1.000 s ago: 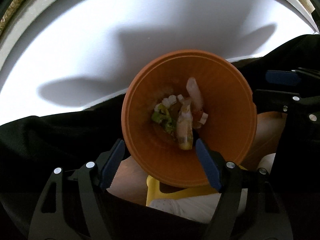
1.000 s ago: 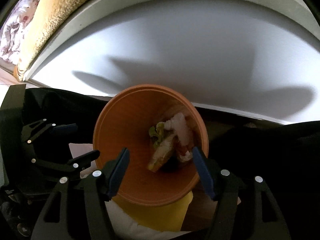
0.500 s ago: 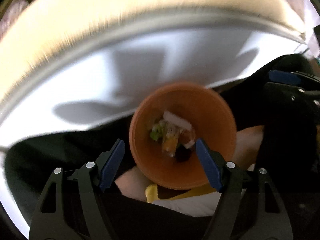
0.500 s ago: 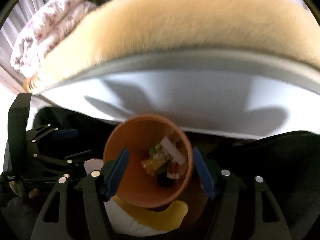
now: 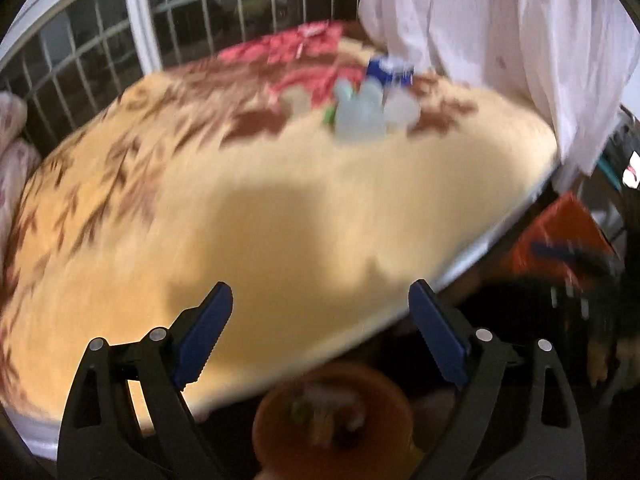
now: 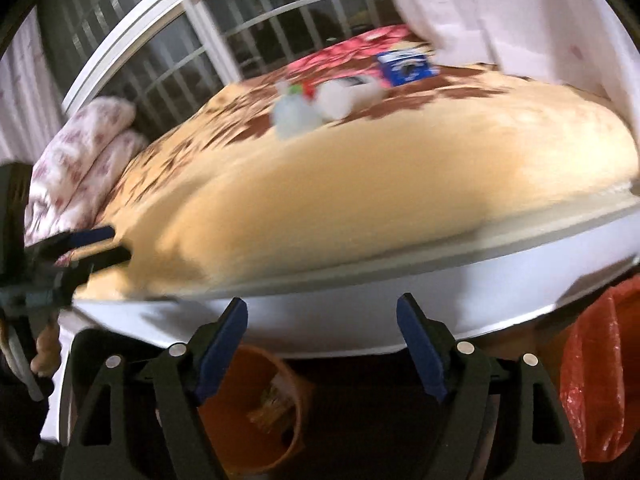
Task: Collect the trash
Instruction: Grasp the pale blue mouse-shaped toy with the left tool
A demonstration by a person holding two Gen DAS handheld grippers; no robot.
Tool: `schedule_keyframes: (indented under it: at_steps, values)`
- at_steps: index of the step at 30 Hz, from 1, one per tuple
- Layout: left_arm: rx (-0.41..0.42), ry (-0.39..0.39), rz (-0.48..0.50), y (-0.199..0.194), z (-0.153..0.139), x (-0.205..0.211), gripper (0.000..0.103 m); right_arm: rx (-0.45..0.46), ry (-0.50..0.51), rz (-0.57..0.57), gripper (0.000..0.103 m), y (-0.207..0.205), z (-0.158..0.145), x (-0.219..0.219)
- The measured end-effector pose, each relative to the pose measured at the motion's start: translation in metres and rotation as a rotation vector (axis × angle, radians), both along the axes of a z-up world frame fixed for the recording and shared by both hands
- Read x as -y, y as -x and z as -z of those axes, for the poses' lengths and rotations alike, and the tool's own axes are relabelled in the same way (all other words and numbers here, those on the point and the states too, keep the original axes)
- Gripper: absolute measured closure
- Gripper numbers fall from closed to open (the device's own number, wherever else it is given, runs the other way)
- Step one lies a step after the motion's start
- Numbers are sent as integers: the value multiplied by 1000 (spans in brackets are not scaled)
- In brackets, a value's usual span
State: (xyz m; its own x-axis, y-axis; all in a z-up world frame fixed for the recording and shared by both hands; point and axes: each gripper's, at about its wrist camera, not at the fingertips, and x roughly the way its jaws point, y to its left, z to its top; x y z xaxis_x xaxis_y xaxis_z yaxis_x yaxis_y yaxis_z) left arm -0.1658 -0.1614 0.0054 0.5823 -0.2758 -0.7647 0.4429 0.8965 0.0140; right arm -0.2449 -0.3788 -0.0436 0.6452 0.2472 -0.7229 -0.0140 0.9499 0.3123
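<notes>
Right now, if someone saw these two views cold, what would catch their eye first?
The bed with its yellow, brown-patterned blanket fills both views. Far back on it lies a blurred cluster of pale bottles beside a blue box. Low in front, below the bed's edge, sits an orange bowl of scraps; both tools hang above it with nothing between their opening jaws.
</notes>
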Motion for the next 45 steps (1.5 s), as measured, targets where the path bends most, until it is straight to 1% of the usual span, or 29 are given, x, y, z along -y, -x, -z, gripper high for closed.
schedule_keyframes:
  at_steps: [2,5,6,9,12,16,22,28,34,37,39,40,41,43,45]
  values:
    - [42,16,-12,-20,-7,26,16,1,-12,33,27,-1,2,13]
    - [75,43,-33,-51,-9,58,16,2,-28,72,27,1,3,29]
    - [85,40,-49,-60,-8,67,16,3,-31,85,27,2,4,35]
    - [77,16,-83,-82,-4,88,16,9,-35,114,27,5,5,47]
    - [41,4,-125,-105,7,102,16,10,-41,141,27,8,7,60]
    - [-27,14,-186,-130,26,108,16,6,-57,163,27,9,11,72]
    - [-40,-3,-248,-145,37,115,16,-5,-74,184,27,9,20,85]
    - [-102,13,-305,-167,44,115,15,-14,-95,190,26,9,27,90]
    - [-146,14,-333,-189,51,117,15,-11,-96,180,26,9,28,91]
    - [-159,18,-325,-197,53,118,16,-12,-98,182,26,9,28,92]
    - [-157,33,-308,-197,52,118,22,-14,-100,183,26,9,28,93]
    - [-153,41,-295,-197,51,119,36,-16,-101,182,26,9,29,93]
    - [-148,43,-279,-196,51,120,42,-17,-101,181,26,8,30,93]
    - [-143,36,-268,-194,50,122,42,-22,-101,179,26,7,30,93]
    - [-148,52,-253,-193,49,120,42,-24,-101,175,26,7,30,92]
